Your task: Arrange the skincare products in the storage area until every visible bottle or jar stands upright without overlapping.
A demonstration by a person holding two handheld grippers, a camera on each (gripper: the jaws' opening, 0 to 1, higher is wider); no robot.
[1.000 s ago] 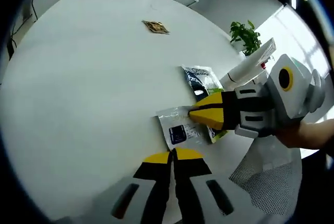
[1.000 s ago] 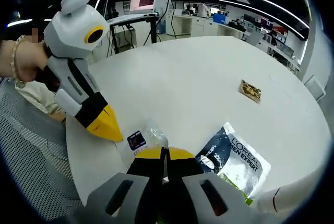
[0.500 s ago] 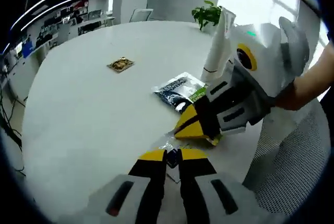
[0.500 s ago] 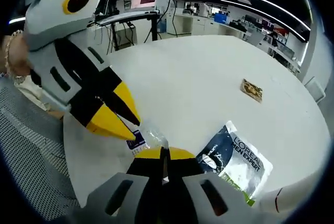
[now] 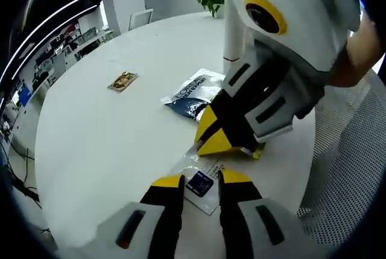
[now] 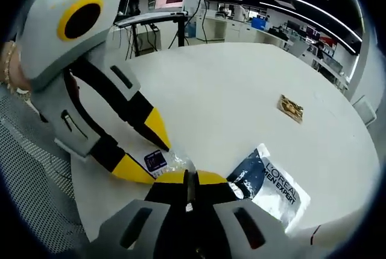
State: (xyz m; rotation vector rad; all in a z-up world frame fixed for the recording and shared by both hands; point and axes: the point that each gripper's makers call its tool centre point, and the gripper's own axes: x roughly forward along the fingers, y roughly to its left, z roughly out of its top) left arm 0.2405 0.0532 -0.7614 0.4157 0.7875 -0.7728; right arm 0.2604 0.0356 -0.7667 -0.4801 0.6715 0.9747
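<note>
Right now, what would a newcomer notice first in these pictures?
Two yellow-tipped tools meet over a small clear sachet near the white table's edge: the left tool open around it, the right tool shut on it. Beside lies a dark L'Oreal pouch, farther off a small golden packet.

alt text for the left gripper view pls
The left gripper is open around a small clear sachet with a dark label on a round white table, the shut right gripper beside it. Beyond lie a dark L'Oreal pouch and a small gold packet.
</note>
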